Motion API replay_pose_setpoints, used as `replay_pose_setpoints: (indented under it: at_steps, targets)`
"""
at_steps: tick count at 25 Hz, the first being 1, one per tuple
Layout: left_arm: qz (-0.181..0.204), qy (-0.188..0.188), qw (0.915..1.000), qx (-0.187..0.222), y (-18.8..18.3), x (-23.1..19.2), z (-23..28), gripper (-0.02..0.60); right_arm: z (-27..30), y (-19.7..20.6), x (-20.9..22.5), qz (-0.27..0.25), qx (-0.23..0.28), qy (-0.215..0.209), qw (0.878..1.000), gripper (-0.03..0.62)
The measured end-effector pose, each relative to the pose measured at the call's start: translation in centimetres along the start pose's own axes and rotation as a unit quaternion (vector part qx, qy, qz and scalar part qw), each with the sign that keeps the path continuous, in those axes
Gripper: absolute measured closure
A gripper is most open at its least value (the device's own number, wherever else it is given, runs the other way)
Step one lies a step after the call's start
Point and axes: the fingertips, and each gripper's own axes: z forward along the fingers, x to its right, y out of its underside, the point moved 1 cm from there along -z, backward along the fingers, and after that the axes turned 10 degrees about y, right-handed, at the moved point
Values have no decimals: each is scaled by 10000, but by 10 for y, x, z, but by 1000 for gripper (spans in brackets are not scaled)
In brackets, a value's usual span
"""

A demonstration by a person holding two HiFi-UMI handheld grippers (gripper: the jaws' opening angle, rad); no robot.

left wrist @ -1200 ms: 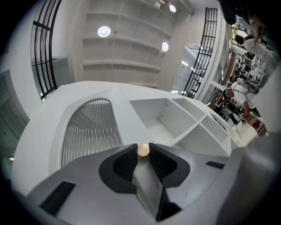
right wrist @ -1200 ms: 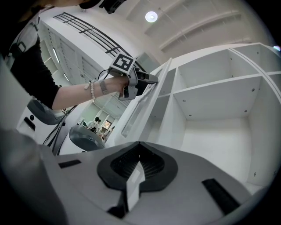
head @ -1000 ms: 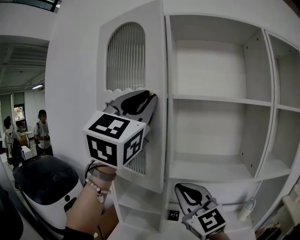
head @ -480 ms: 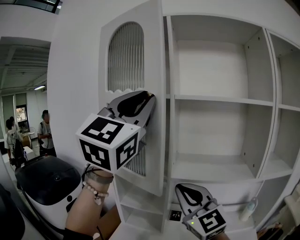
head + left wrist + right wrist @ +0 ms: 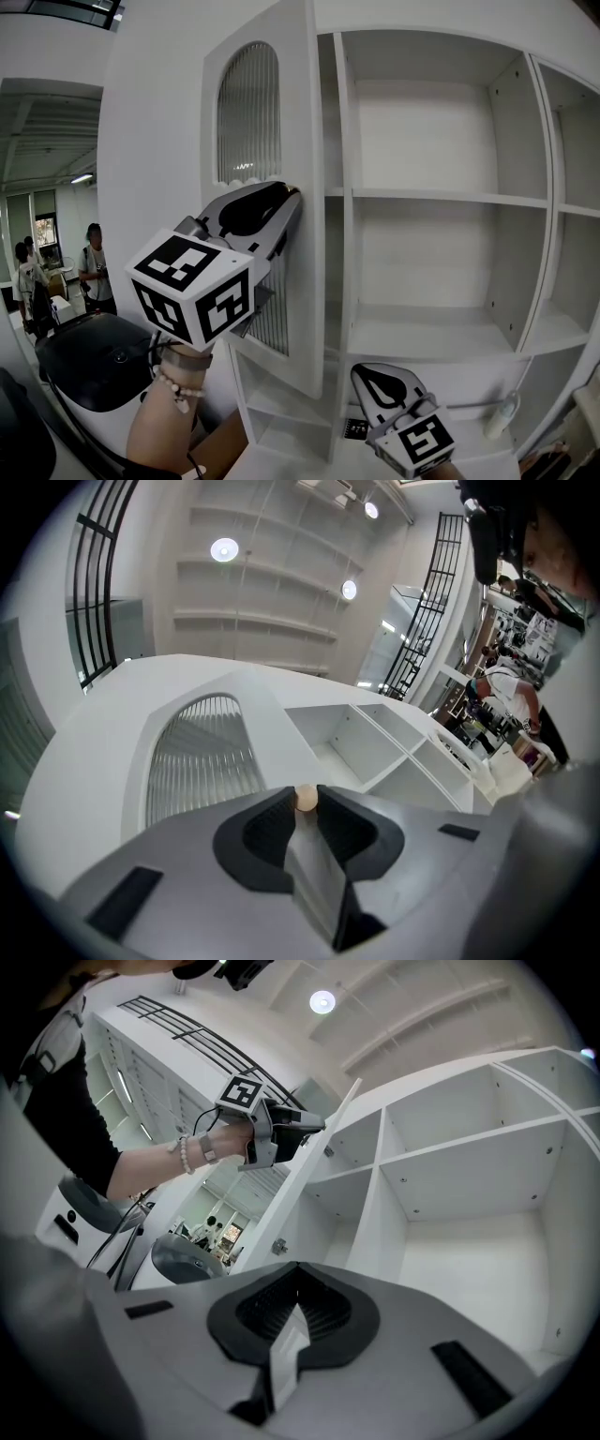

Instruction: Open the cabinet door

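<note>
Head view: the cabinet door (image 5: 309, 141) stands swung out from the cabinet (image 5: 441, 197), hinged on its left side, and takes up the 11 o'clock part of the frame. Its free edge faces me. Its arched fluted panel (image 5: 248, 112) is in the upper half.

My left gripper (image 5: 289, 195) is at the door's free edge, about mid-height, pointing up and toward 2 o'clock. In the left gripper view the left gripper (image 5: 306, 806) has its jaws clenched on a small round pale knob (image 5: 306, 797), right at the jaw tips. The fluted panel (image 5: 197, 757) lies at 10 o'clock of the knob and the open shelves (image 5: 375, 747) at 2 o'clock.

My right gripper (image 5: 366, 373) sits low at 5 o'clock, well apart from the door and in front of the bottom shelf (image 5: 422, 333). In the right gripper view the right gripper (image 5: 296, 1283) has its jaws together with nothing between them. That view shows the door (image 5: 309, 1162) edge-on at 11 o'clock, with the left gripper (image 5: 314, 1129) on it.

The shelves in view carry nothing I can make out. A dark-topped white appliance (image 5: 94, 352) sits at 8 o'clock, and people (image 5: 94, 272) stand beyond it.
</note>
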Motion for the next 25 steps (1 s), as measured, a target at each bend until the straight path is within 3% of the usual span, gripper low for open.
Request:
replay_pose_setpoints:
  at_steps: [25]
  targets:
    - [-232,168,9995,135,-23,-5,-52,506,5,-11,-29,90,137,-218,9996,594]
